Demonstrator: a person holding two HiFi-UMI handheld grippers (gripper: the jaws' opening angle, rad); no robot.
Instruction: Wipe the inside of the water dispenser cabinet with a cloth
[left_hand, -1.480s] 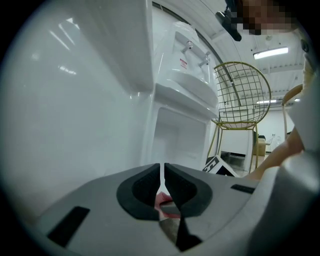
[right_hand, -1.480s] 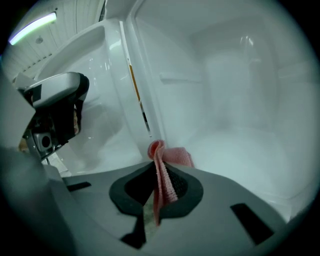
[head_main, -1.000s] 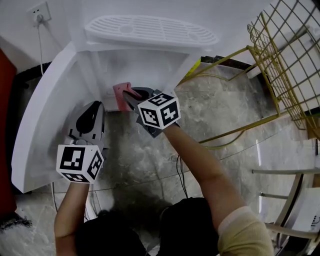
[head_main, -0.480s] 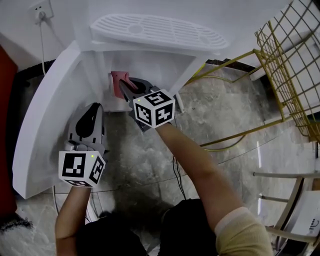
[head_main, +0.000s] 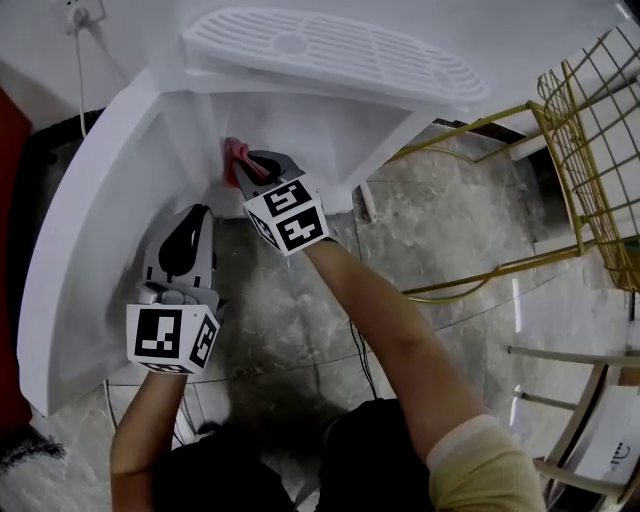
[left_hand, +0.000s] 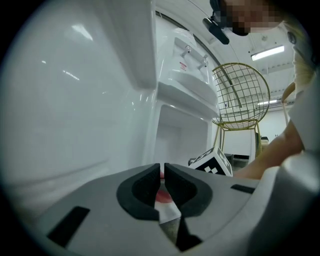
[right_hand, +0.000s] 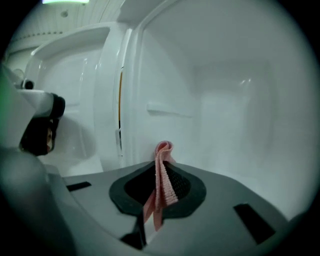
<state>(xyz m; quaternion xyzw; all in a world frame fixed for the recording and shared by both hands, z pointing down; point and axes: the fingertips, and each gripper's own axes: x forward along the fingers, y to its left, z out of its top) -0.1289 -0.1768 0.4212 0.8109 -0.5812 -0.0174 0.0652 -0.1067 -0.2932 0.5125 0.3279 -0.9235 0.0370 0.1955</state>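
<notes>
The white water dispenser (head_main: 320, 50) stands with its lower cabinet (head_main: 300, 140) open and its door (head_main: 80, 250) swung out to the left. My right gripper (head_main: 252, 168) reaches into the cabinet mouth, shut on a pink cloth (head_main: 234, 153) near the left inner wall. In the right gripper view the folded cloth (right_hand: 164, 150) stands up between the jaws of the right gripper (right_hand: 161, 174), facing the bare white cabinet interior (right_hand: 225, 115). My left gripper (head_main: 188, 222) hovers beside the door, shut and holding nothing. In its own view the left gripper (left_hand: 162, 170) points at the cabinet (left_hand: 182, 142).
A yellow wire chair (head_main: 590, 150) stands right of the dispenser, its legs crossing the marble floor (head_main: 450, 230). A wall socket (head_main: 85, 12) with a cable sits at the top left. Metal chair legs (head_main: 580, 400) are at the lower right.
My right gripper has carried the cloth up and left, deeper into the cabinet toward its left wall. The left gripper has barely moved.
</notes>
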